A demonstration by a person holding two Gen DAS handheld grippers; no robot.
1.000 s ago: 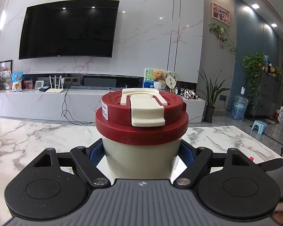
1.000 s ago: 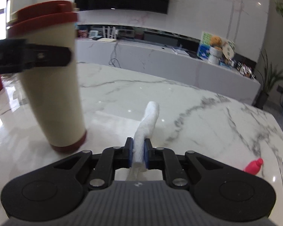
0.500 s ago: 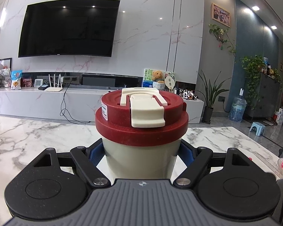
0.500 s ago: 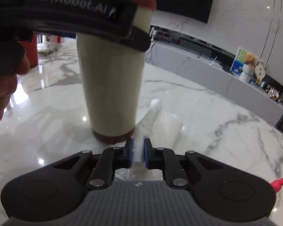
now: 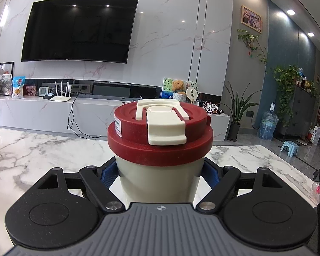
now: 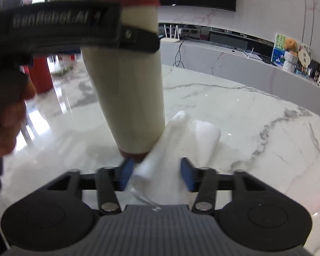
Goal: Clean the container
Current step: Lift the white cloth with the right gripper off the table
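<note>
The left gripper (image 5: 160,170) is clamped on the cream cup (image 5: 160,177) just under its red lid (image 5: 160,147), at twelve o'clock. The right gripper (image 6: 155,172) has its fingers apart around a white cloth (image 6: 177,147), which touches the cup's base at eleven o'clock on the marble table (image 6: 256,117).

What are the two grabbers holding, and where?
The left gripper clamps the tumbler around its cream body, just under the red lid. The right gripper is open; the white cloth lies loose between its fingers.
</note>
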